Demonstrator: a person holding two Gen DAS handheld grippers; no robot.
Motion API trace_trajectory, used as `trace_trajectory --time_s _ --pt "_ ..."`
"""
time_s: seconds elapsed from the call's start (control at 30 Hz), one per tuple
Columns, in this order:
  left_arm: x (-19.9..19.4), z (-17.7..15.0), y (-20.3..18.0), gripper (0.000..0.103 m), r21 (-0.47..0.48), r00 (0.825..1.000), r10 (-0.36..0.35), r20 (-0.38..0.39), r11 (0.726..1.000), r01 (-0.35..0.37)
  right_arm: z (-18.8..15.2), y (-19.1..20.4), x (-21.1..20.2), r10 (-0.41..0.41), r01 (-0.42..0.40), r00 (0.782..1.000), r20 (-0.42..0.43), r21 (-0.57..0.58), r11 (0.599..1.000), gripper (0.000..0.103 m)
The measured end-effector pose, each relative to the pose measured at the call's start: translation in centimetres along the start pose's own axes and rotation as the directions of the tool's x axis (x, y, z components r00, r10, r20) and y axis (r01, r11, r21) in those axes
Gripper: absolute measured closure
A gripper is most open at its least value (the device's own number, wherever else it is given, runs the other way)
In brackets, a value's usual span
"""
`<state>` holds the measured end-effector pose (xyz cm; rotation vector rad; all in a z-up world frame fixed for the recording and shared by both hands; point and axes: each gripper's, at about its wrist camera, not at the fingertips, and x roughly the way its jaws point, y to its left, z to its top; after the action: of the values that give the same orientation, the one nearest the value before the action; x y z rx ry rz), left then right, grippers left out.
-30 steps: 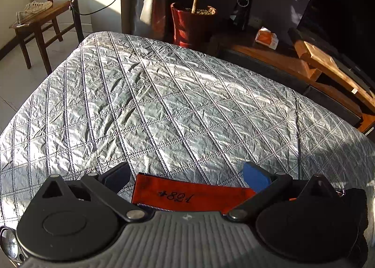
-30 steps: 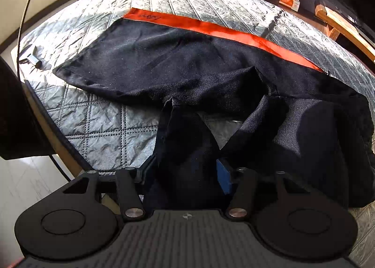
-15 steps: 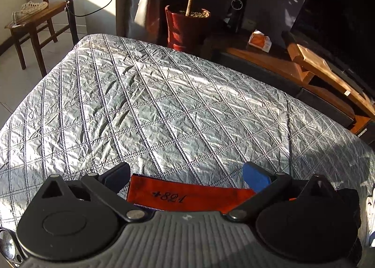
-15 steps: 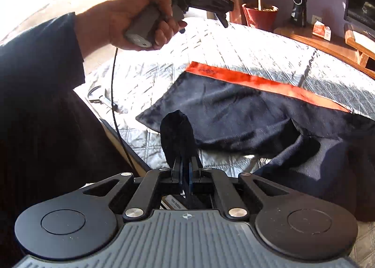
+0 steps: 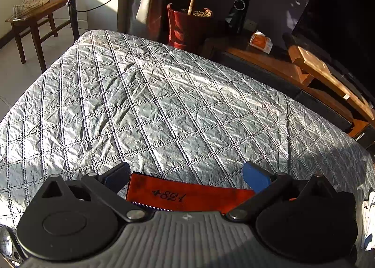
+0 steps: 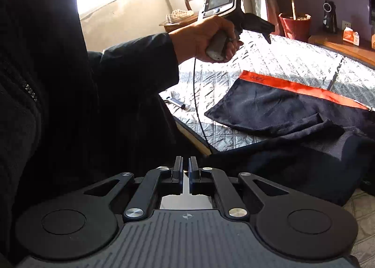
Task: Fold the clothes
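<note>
Jaws of left gripper (image 5: 187, 171) spread wide above orange band (image 5: 189, 197); right gripper (image 6: 185, 169) opening, narrow gap, nothing between. Dark garment (image 6: 293, 122) lying rumpled on quilted bed (image 5: 164, 103), partly over edge. Soft, limp, light; best pinched at firmer band corners.

Left wrist view is looking down, close over quilted table (image 5: 164, 108). Right wrist view is sitting farther back, facing across it. Both are sharing orange band (image 5: 187, 195) (image 6: 302, 86).
</note>
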<state>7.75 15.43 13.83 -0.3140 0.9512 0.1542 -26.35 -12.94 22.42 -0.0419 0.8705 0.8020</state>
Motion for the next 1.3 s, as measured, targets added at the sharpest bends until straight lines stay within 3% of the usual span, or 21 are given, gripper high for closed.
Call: trace_trajectory --time_s 0.03,0.07,0.17,0.23,0.3,0.33,0.43,0.57,0.7,0.8,0.87,1.03,1.13,1.23,1.27,1.3 --pt "0.1 -0.1 -0.1 0.001 -0.003 1.000 -0.003 -0.004 1.000 0.003 0.0 -1.0 -0.4 -0.100 0.100 0.995 0.005 0.038 0.994 0.064" --pt "0.1 -0.1 -0.3 0.001 -0.003 1.000 -0.008 -0.005 1.000 0.008 -0.3 -2.4 -0.5 -0.198 0.198 0.980 -0.011 0.077 0.977 0.034" --pt "0.0 -0.4 -0.8 0.001 0.008 1.000 -0.016 -0.004 1.000 0.016 -1.8 -4.7 0.4 -0.421 0.419 0.900 -0.112 -0.045 0.907 0.049" --pt "-0.1 -0.7 -1.2 0.001 0.034 1.000 -0.019 0.001 0.999 0.019 -2.7 -5.1 1.9 -0.506 0.478 0.849 -0.152 -0.187 0.858 0.049" --pt "-0.2 -1.0 -1.6 0.001 0.060 1.000 -0.017 0.002 0.998 0.016 -3.3 -5.2 3.4 -0.554 0.492 0.815 -0.170 -0.303 0.816 0.048" --pt "-0.2 -1.1 -1.7 0.001 0.069 1.000 -0.016 0.001 0.998 0.016 -3.4 -5.4 4.0 -0.559 0.494 0.813 -0.164 -0.317 0.810 0.048" --pt "-0.2 -1.0 -1.7 0.001 0.071 1.000 -0.017 0.001 0.997 0.017 -2.2 -7.1 5.6 -0.510 0.487 0.856 -0.085 -0.199 0.851 0.047" --pt "-0.1 -0.7 -1.2 0.001 0.058 1.000 -0.008 0.003 0.998 0.008 1.7 -9.0 10.2 -0.530 0.517 0.848 0.025 -0.265 0.814 0.033" --pt "-0.1 -0.5 -0.8 0.001 0.062 1.000 0.020 0.013 0.998 -0.021 7.9 -13.9 15.5 -0.478 0.475 0.878 0.028 -0.171 0.863 0.028" --pt "-0.1 -0.1 -0.1 0.001 0.041 1.000 0.023 0.015 0.999 -0.023 12.5 -18.7 20.8 -0.331 0.319 0.942 -0.058 -0.152 0.935 0.026" --pt "-0.1 0.1 0.5 0.001 0.022 0.999 0.032 0.016 0.999 -0.032 14.6 -20.7 23.4 -0.229 0.214 0.972 -0.057 -0.192 0.958 0.026" --pt "-0.2 0.6 1.7 0.001 -0.005 0.999 0.045 0.020 0.999 -0.045 18.1 -23.5 30.4 -0.151 0.116 0.978 -0.141 -0.228 0.967 0.026" --pt "-0.1 0.8 2.5 0.001 -0.039 0.999 0.041 0.012 0.998 -0.041 18.0 -23.9 33.9 -0.140 0.084 0.966 -0.216 -0.252 0.964 0.026" --pt "0.0 0.8 2.8 0.001 -0.046 0.999 0.038 0.008 0.998 -0.037 17.0 -23.1 35.4 -0.125 0.042 0.955 -0.269 -0.296 0.954 0.033" --pt "0.0 0.8 2.9 0.001 -0.045 0.999 0.036 0.007 0.998 -0.035 16.8 -22.8 35.4 -0.127 0.042 0.956 -0.265 -0.305 0.952 0.043" --pt "0.0 0.8 2.9 0.001 -0.047 0.999 0.034 0.006 0.998 -0.033 17.0 -22.8 35.3 -0.129 0.049 0.956 -0.262 -0.294 0.955 0.069"
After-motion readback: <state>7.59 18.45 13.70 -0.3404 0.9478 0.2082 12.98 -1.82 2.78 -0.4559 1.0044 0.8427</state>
